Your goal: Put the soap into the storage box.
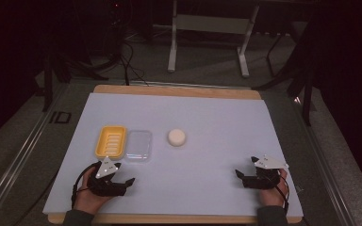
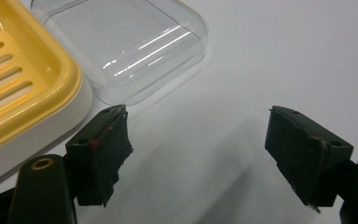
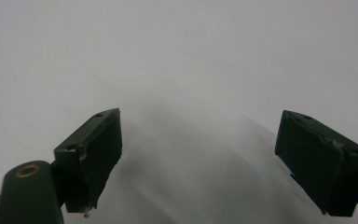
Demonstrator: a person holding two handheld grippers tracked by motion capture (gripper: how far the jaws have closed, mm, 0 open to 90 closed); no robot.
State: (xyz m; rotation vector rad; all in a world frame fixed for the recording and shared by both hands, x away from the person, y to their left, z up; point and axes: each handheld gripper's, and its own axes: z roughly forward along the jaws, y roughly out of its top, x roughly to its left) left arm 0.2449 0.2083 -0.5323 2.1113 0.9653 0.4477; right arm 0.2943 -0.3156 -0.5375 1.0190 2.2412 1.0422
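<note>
Resting on the desk (image 1: 179, 113), both grippers sit near its front edge. Left gripper (image 1: 122, 181) lies just in front of the yellow soap dish (image 1: 111, 141) and its clear lid (image 1: 138, 146), which stand touching side by side; its fingers (image 2: 105, 154) are released, spread wide, nothing between them. Right gripper (image 1: 247, 176) rests well apart at the far side, fingers (image 3: 93, 149) likewise released over bare surface. White soap bar (image 1: 176, 137) lies alone just right of the lid. Judgement: dish uncovered so the soap can go in.
</note>
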